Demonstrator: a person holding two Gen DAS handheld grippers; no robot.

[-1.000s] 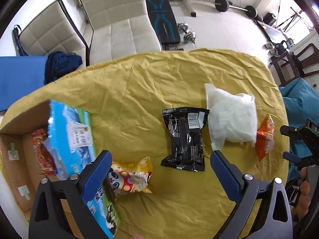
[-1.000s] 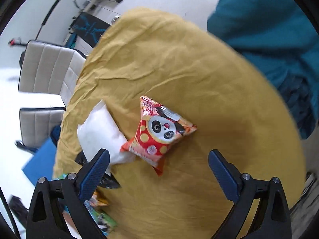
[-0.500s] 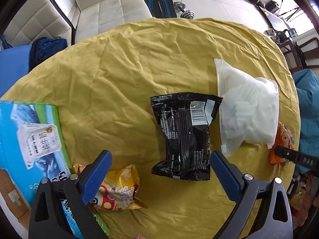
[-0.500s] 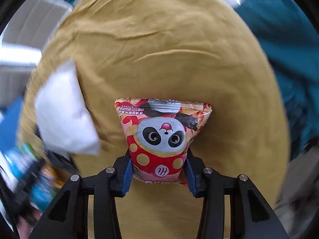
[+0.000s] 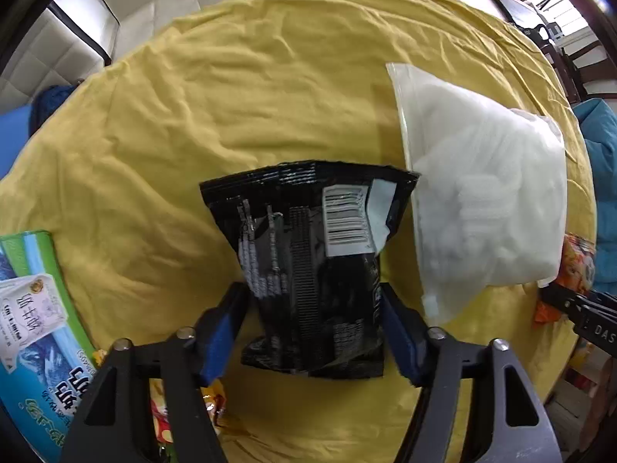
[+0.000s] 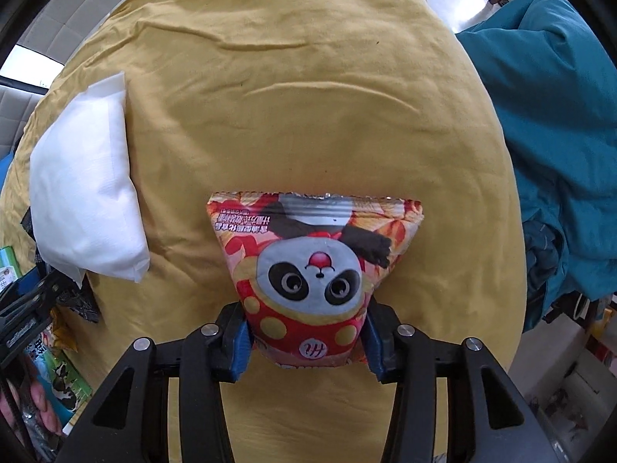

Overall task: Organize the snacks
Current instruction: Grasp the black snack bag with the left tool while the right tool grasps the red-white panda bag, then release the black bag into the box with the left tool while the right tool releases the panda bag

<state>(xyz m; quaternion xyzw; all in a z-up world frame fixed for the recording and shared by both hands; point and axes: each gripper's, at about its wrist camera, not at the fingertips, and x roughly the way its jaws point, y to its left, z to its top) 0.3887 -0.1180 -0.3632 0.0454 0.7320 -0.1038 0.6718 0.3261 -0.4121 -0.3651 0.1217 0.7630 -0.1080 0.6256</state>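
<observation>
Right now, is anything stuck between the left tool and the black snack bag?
No. The left tool has just closed, and its blue pads press straight on the black snack bag's sides. The white bag only overlaps the black bag's far corner, away from the grip.

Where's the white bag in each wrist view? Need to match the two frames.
Left wrist: white bag right of centre, lying beside the black packet that the left gripper has just closed on.
Right wrist: white bag at the left edge, left of the panda packet held by the right gripper.
Shared landmark: the yellow cloth under everything.
</observation>
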